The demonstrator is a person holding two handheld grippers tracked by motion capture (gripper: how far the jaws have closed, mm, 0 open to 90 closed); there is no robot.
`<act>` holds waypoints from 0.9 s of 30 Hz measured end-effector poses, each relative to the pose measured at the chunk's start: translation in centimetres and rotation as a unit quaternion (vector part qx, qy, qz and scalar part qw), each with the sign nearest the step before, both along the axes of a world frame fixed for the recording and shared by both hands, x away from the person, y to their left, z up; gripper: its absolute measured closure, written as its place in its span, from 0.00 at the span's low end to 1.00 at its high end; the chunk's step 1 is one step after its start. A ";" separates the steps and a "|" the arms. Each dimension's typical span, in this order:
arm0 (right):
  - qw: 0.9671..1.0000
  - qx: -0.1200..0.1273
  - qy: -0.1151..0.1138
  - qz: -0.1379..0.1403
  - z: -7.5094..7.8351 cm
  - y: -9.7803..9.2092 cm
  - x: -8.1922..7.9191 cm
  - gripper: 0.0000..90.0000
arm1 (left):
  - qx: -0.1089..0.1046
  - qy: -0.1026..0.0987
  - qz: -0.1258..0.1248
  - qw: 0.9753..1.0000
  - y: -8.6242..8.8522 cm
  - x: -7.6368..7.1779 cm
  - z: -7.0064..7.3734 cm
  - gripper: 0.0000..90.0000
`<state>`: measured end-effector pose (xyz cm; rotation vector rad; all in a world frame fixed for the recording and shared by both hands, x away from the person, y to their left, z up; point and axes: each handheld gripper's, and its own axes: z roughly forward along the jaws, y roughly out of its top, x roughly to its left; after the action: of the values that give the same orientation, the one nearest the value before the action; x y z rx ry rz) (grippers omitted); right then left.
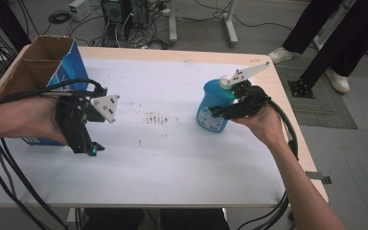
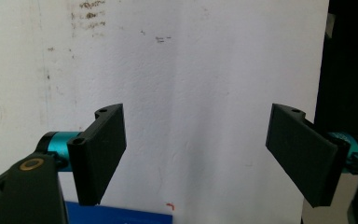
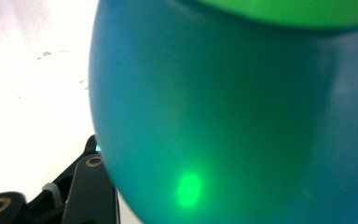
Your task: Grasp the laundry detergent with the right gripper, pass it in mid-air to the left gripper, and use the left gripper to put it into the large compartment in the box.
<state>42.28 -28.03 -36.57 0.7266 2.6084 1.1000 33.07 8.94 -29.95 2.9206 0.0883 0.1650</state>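
1. On the right half of the white-covered counter (image 1: 172,158) stands a rounded blue plastic bottle (image 1: 212,108) with a white cap, upright, near the far right edge.
2. The right gripper (image 1: 227,111) is pressed against that bottle's side; in the right gripper view the blue body sits right against the camera, so whether its fingers are clamped on it I cannot tell.
3. The left gripper (image 1: 92,149) hangs above the counter's left side, fingers (image 2: 103,151) spread wide, holding nothing.
4. Behind it stands an open brown-and-blue cardboard box (image 1: 48,62).
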 end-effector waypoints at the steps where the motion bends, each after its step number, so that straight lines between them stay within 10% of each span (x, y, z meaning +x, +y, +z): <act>1: 1.000 0.002 -0.001 0.002 0.0 0.0 0.0 0.49 | 0.000 0.000 0.000 1.000 0.0 0.0 0.0 0.22; 27: 0.999 0.023 -0.013 0.038 0.5 0.7 -0.9 0.53 | -0.025 -0.008 0.009 1.000 0.0 0.9 1.8 0.22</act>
<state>41.33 -27.37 -36.08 0.6236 2.6157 1.1866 33.93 8.92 -28.15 2.8687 0.1130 0.1873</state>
